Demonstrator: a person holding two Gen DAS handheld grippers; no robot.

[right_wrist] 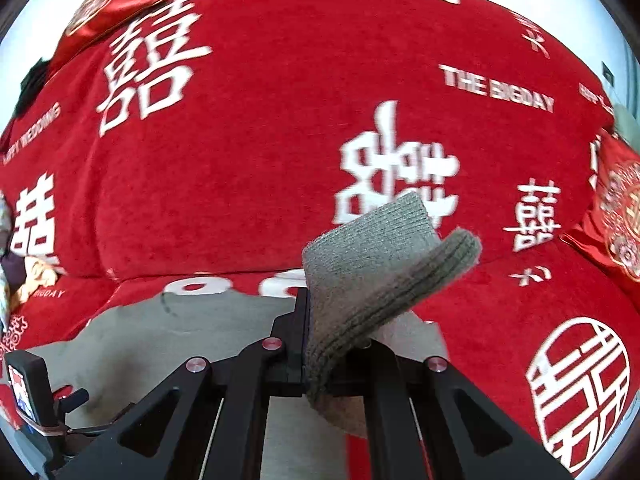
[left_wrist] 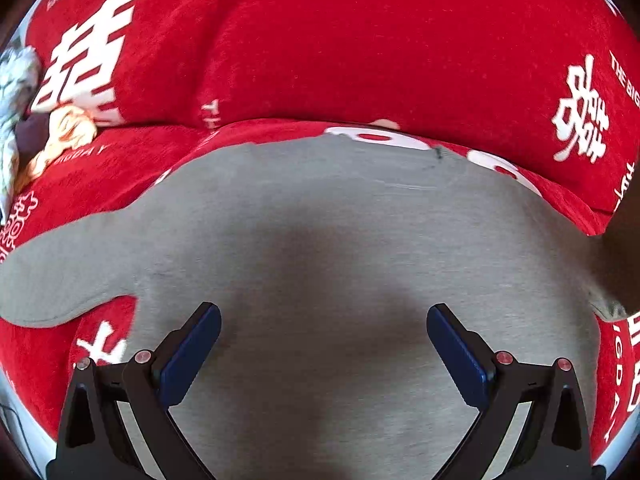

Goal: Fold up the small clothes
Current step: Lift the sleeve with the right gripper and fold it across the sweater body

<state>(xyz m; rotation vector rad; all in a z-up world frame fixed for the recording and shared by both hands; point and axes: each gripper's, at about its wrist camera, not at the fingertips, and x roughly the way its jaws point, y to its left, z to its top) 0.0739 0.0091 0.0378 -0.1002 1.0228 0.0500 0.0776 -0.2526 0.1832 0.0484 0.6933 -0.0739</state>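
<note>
Right gripper clenched on ribbed cuff of grey garment; left gripper released, jaws spread above that garment.

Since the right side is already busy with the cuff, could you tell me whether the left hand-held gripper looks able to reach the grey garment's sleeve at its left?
Probably yes. The left hand-held gripper is open and empty over the grey garment, and the sleeve lies flat and uncovered on the red cover, with nothing between them.
</note>
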